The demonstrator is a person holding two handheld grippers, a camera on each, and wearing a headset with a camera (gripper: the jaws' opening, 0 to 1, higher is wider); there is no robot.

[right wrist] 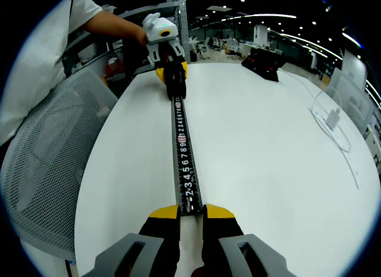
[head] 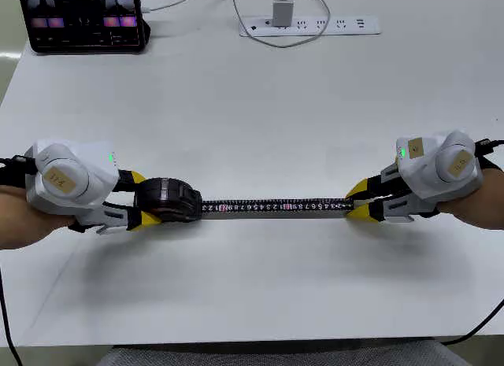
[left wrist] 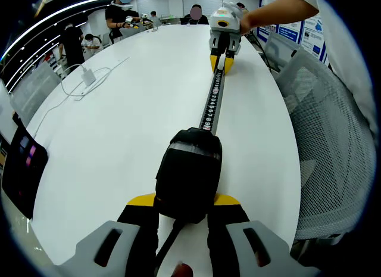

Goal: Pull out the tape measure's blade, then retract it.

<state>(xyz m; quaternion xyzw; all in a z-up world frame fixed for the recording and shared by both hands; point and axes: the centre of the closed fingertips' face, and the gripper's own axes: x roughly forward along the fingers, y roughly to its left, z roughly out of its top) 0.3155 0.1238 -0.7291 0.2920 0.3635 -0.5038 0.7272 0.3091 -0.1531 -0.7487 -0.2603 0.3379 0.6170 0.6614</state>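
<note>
head view | left tool clamped on case, right tool pinching blade tip | blade stretched between them over bench | case rigid, grip its flanks | blade thin, springy, slick, likely to snap back: hold at hook end

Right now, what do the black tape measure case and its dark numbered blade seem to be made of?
The black tape measure case: probably hard plastic, perhaps rubbery; its rounded top shows a soft sheen. The dark numbered blade: likely thin painted steel, matte; it runs straight, with white numbers.
</note>
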